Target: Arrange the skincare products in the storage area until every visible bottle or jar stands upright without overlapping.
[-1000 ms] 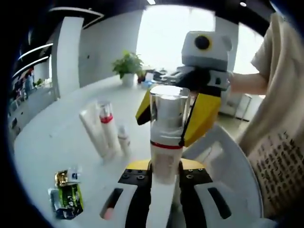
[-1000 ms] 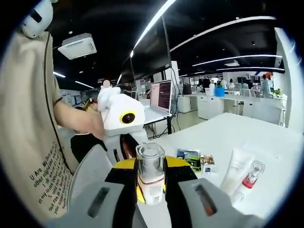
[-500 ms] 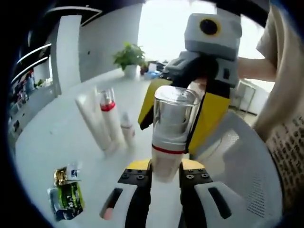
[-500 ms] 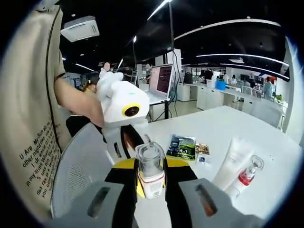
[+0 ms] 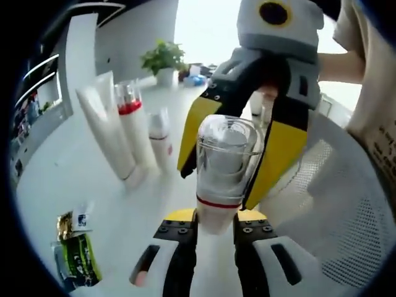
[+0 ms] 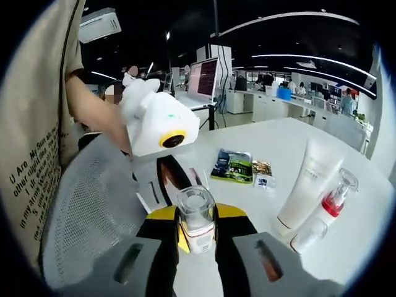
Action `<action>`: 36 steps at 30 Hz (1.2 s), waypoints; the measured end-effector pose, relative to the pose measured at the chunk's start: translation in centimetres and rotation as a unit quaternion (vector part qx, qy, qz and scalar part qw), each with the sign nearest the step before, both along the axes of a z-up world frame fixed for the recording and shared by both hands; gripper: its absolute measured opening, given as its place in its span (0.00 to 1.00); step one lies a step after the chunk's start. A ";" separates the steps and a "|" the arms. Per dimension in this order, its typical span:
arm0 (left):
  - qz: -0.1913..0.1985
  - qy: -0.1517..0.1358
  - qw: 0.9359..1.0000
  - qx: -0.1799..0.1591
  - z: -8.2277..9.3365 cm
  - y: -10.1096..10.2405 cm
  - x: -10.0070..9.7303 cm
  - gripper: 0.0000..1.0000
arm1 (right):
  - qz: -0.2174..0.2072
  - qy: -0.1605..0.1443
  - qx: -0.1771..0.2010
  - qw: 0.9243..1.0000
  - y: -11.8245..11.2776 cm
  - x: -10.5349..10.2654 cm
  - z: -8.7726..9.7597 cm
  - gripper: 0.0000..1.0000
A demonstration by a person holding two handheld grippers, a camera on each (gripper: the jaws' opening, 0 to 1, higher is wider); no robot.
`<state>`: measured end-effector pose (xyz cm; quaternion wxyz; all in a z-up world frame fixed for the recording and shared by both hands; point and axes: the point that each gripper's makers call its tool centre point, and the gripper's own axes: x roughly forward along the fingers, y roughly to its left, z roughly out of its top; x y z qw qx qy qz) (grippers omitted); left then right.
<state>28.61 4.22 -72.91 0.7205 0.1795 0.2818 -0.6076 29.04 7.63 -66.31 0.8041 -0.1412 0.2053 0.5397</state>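
- Left gripper view: left gripper (image 5: pixel 213 238) clenched on the body of a white pump bottle with red band and clear domed cap (image 5: pixel 223 167). Bottle's long axis ran straight up along the jaws, held above the white desk (image 5: pixel 62 167).
- Right gripper (image 5: pixel 238 158), yellow-jawed, came in from the far side with its jaws flanking the clear cap; contact looked likely, can't confirm from here.
- Standing group near the desk's far left edge: white squeeze tube (image 5: pixel 106 133), clear red-collared pump bottle (image 5: pixel 133 127), small clear bottle (image 5: pixel 161 136). All upright, touching or nearly so.
- Green and gold sachets (image 5: pixel 74 250) lay flat at the near left edge.
- White mesh basket (image 5: pixel 346 210) on the right.
- Right gripper view: right gripper (image 6: pixel 197 232) closed on the same bottle at cap level; left gripper (image 6: pixel 167 179) behind it.
- Here the standing group sat right of the held bottle, so the placement gap was on that side.
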 end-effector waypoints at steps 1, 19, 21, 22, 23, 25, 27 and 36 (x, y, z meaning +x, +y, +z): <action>-0.001 0.000 1.000 0.001 -0.1 0.0 0.0 0.18 | 0.000 0.000 -0.003 1.000 0.0 0.0 -0.2 0.21; -0.030 -0.002 0.999 0.032 -2.7 -0.6 -0.2 0.18 | -0.026 0.016 -0.017 0.999 -1.0 0.0 -2.8 0.21; -0.031 -0.006 0.999 0.030 -2.6 -0.7 -0.2 0.18 | -0.029 0.012 -0.014 0.999 -1.0 0.1 -2.8 0.21; -0.030 -0.005 0.999 0.031 -2.6 -0.6 -0.2 0.18 | -0.032 0.015 -0.013 0.999 -1.1 0.1 -2.8 0.21; -0.032 -0.007 0.999 0.031 -2.6 -0.6 -0.2 0.18 | -0.033 0.016 -0.012 0.999 -1.1 0.1 -2.8 0.21; -0.035 -0.010 0.999 0.032 -2.6 -0.7 -0.1 0.18 | -0.038 0.016 -0.009 0.999 -1.3 0.1 -2.8 0.21; -0.038 -0.015 0.999 0.033 -2.6 -0.8 0.0 0.18 | -0.042 0.018 -0.007 0.999 -1.3 0.1 -2.8 0.21; -0.045 -0.028 0.998 0.037 -2.6 -1.0 0.2 0.18 | -0.050 0.023 -0.008 0.998 -1.5 0.0 -2.9 0.26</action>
